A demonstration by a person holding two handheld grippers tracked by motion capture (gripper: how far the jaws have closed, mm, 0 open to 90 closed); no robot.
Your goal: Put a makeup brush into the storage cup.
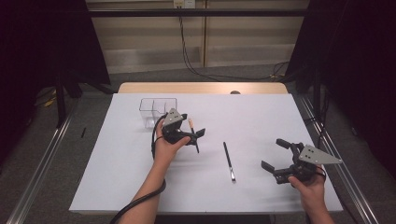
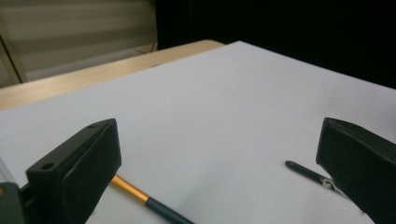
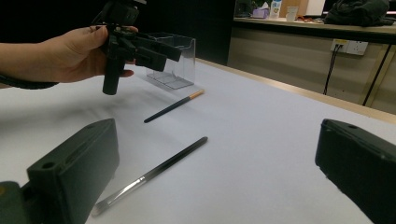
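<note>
Nearest the person's edge of the white tabletop (image 1: 140,186), the right tongs (image 1: 275,158) hang with jaws spread wide and nothing between them, well off to the right of the silver-tipped brush (image 1: 229,161). That brush lies flat on the sheet, its long axis running roughly toward and away from the person, bristle end nearer the person. In the right gripper view it lies ahead of the right jaws, bristles (image 3: 103,205) close to the left-hand jaw and the dark handle pointing away.

Farther in, left of the silver-tipped brush, the left tongs (image 1: 194,134) hover just above the gold-banded brush (image 1: 193,135), jaws likewise spread and gripping nothing. In the left gripper view this brush (image 2: 140,196) passes low under the left-hand jaw, gold band showing beside it, dark handle running toward the bottom edge; the silver-tipped brush's handle tip (image 2: 299,168) pokes out near the other jaw. So the gold-banded brush lies directly below the left tongs, its long axis slanting across the gap between the jaws rather than along it. The left hand (image 1: 166,147) is plainly the nearer one to it, and I judge a short drop and a squeeze across the handle is what the pick-up calls for.

Farthest back, beyond the gold-banded brush and to its left, stands the clear divided box (image 1: 156,109), upright and apparently empty, probably the brushes' destination.
</note>
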